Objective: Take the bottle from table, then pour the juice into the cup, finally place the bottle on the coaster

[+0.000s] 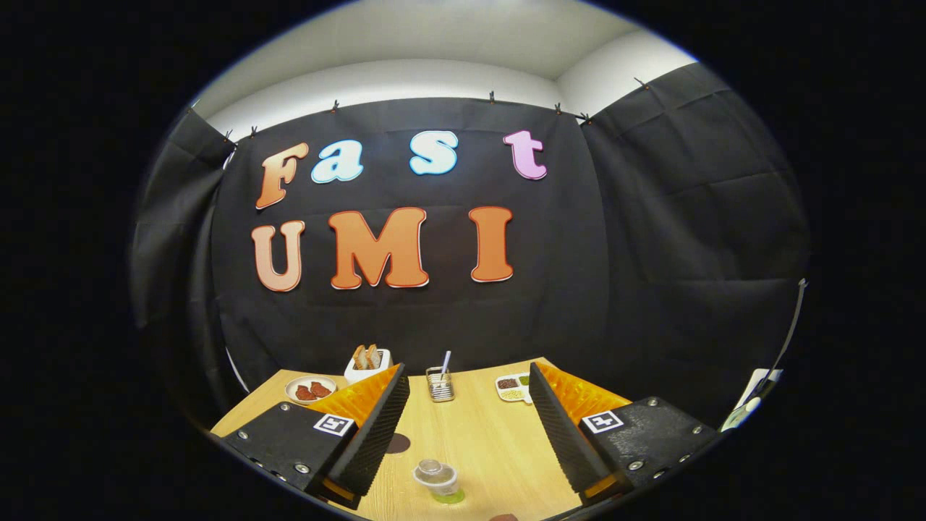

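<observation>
I see my gripper (466, 427) spread wide, holding nothing. A clear cup (437, 479) (green juice at its bottom) stands on the wooden table (477, 441) between the fingers; a dark round coaster (397, 443) lies beside the left finger (376, 434).

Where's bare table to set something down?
Bare wood runs from the cup, between the open gripper's fingers, up to the holder. Crowded along the far edge: plate, toast, tray.
</observation>
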### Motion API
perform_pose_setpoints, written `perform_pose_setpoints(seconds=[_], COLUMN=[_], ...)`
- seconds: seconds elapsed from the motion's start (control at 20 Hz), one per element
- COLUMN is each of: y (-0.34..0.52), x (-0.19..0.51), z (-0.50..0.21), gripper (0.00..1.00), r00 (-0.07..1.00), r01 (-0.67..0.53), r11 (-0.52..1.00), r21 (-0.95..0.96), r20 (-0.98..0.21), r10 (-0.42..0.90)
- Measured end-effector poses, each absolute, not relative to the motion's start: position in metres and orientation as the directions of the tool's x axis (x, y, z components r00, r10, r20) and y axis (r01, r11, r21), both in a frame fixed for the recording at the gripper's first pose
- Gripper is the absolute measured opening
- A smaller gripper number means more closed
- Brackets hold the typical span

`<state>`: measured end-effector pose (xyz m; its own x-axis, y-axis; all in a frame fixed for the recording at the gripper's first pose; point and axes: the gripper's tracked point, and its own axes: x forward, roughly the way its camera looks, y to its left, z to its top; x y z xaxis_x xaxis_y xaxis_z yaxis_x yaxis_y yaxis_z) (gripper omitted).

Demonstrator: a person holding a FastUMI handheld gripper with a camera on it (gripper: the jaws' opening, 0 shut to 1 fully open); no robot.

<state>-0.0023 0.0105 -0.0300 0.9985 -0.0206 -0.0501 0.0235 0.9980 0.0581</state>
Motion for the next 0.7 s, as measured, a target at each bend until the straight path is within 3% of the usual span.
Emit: perform_pose_setpoints(seconds=[0.3, 0.7], y=[0.052, 0.057], x=[-0.01, -0.012], z=[-0.112, -0.21], gripper=[0.99, 0.99], r00=[0.983, 0.947], r01=[-0.061, -0.053], r11=[0.995, 0.998], r21=[0.085, 0.036], r20=[-0.167, -0.315], r10=[0.075, 0.062])
